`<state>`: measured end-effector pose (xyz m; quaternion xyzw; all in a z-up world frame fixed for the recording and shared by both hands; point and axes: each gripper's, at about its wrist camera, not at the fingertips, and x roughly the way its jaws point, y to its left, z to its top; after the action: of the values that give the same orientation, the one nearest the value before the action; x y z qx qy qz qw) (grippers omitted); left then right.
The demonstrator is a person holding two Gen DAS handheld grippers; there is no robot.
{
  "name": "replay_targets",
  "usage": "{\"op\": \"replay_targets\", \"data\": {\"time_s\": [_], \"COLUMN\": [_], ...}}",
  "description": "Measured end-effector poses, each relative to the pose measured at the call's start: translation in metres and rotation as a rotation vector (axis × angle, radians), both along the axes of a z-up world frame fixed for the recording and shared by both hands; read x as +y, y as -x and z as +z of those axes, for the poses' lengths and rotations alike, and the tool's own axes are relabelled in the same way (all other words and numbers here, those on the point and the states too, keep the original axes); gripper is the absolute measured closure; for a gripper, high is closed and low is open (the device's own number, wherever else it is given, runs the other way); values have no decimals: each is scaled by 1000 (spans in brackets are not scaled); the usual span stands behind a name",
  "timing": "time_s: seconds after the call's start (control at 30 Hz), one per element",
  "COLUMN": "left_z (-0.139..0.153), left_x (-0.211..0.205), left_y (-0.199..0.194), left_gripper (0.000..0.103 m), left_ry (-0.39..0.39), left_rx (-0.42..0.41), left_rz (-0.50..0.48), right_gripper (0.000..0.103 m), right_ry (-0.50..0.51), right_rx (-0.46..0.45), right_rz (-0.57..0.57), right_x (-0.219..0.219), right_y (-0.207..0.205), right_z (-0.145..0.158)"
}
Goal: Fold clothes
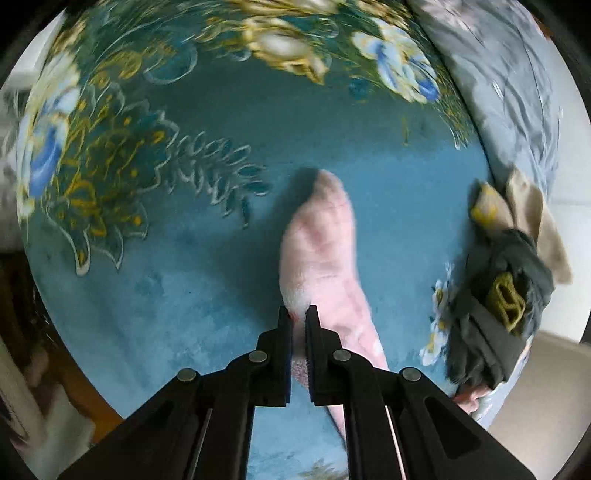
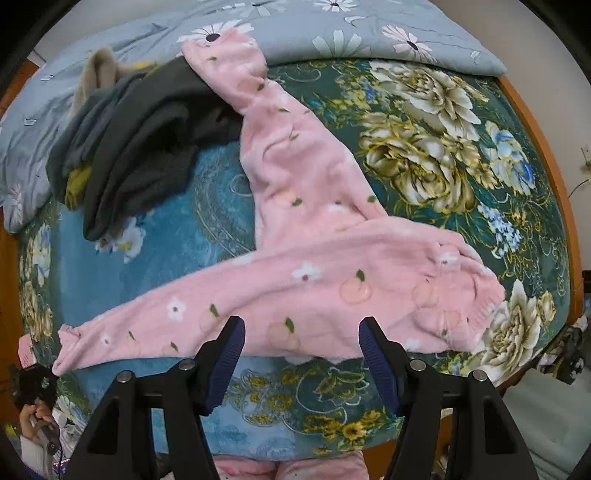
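Note:
Pink fleece pyjama trousers (image 2: 314,236) with peach and flower prints lie spread in a V on the teal floral bedspread (image 2: 424,155). One leg runs to the far left, the other to the near left. My left gripper (image 1: 298,314) is shut on the cuff end of one pink leg (image 1: 321,243) and holds it over the bedspread (image 1: 184,258). It also shows at the left edge of the right wrist view (image 2: 35,373), beside the near cuff. My right gripper (image 2: 301,326) is open and empty, just above the near leg close to the waistband.
A pile of dark grey, mustard and beige clothes (image 2: 133,147) lies at the back left, also seen in the left wrist view (image 1: 495,288). A grey daisy-print quilt (image 2: 332,33) lies along the far side. The wooden bed frame (image 2: 539,147) edges the right.

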<state>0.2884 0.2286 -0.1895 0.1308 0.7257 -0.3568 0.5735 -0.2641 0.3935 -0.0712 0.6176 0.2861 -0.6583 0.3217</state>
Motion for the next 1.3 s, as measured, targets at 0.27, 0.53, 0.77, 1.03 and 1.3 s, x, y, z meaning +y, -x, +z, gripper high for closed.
{"op": "replay_targets", "data": {"time_s": [0.27, 0.53, 0.77, 1.03, 1.3], "left_z": [-3, 0, -17, -54, -91], "left_x": [-40, -131, -127, -117, -142], "left_y": [9, 48, 46, 50, 76], "left_gripper": [97, 95, 51, 53, 63], "left_ry": [32, 95, 62, 2, -58], "left_rx": [135, 236, 126, 38, -18], "left_rz": [67, 27, -36, -82, -145], "right_gripper": [35, 35, 35, 35, 35], "right_ry": [-24, -9, -27, -121, -158], "right_rx": [11, 47, 77, 46, 73], "right_rz": [-88, -142, -222, -250, -262], "right_x": [15, 29, 58, 81, 85], "right_y": [20, 32, 49, 46, 50], "right_z": [0, 14, 16, -11, -8]}}
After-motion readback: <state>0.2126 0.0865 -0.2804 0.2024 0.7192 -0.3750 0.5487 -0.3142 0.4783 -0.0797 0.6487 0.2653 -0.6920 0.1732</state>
